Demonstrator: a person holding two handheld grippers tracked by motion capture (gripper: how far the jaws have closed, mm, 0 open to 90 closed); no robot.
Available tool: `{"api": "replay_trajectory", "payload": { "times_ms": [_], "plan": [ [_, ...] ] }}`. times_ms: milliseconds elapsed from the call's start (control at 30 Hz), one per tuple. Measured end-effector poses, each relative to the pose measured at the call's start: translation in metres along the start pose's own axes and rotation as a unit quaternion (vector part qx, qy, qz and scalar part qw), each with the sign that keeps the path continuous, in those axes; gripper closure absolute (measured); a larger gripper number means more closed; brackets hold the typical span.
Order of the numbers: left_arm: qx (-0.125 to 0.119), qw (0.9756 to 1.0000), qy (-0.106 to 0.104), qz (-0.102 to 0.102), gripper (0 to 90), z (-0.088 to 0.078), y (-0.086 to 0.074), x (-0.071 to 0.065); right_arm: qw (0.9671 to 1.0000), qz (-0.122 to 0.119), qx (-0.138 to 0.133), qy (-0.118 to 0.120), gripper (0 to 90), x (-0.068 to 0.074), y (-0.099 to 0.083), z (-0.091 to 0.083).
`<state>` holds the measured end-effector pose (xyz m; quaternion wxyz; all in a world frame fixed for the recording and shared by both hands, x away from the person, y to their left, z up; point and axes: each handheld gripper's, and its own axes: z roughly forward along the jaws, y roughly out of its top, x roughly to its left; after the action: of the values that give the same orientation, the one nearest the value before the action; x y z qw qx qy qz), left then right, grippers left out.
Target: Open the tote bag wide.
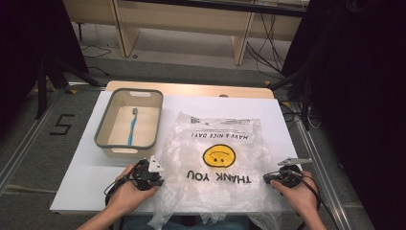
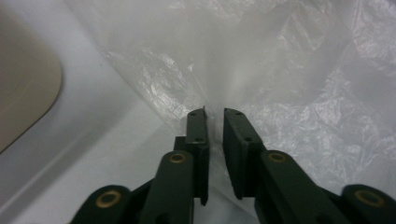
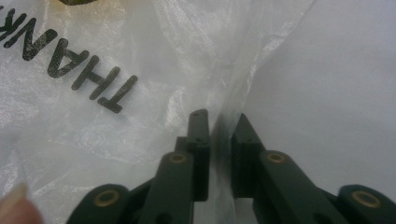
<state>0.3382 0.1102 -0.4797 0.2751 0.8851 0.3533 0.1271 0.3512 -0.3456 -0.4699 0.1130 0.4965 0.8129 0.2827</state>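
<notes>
Between my grippers lies the plastic bag (image 1: 215, 158): left gripper (image 1: 155, 178) pinches its left edge, right gripper (image 1: 269, 178) its right edge.

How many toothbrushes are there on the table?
1. A blue toothbrush lies inside the grey-rimmed bin at the table's far left, beside the plastic bag. The bag looks flat, but something could be hidden under it.

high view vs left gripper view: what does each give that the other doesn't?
High view alone: the blue toothbrush lying in the grey-rimmed bin, the smiley and THANK YOU print, and the right gripper at the bag's other edge. Left gripper view alone: the left gripper with its jaws nearly shut, film pinched between them. Both: the clear plastic bag on the white table.
</notes>
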Motion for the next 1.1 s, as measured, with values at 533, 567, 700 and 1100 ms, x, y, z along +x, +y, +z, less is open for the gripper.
{"api": "replay_trajectory", "payload": {
  "times_ms": [533,567,700,1100],
  "plan": [
    [-0.034,0.9983,0.045,0.018,89.7,-0.001,0.025,0.003,0.9991,0.027,-0.029,-0.013,90.0,0.001,0.003,-0.007],
    [-0.041,0.9976,0.051,0.022,89.7,-0.002,0.03,0.003,0.9985,0.033,-0.041,-0.018,90.0,0.001,0.003,-0.009],
    [-0.065,0.9945,0.077,0.026,89.7,-0.008,0.056,0.01,0.9972,0.048,-0.052,-0.025,90.0,-0.001,0.003,-0.013],
    [-0.039,0.9925,0.115,-0.007,89.7,0.022,0.115,0.045,0.9914,0.096,-0.084,-0.027,90.0,-0.004,0.002,-0.017]
  ]
}}
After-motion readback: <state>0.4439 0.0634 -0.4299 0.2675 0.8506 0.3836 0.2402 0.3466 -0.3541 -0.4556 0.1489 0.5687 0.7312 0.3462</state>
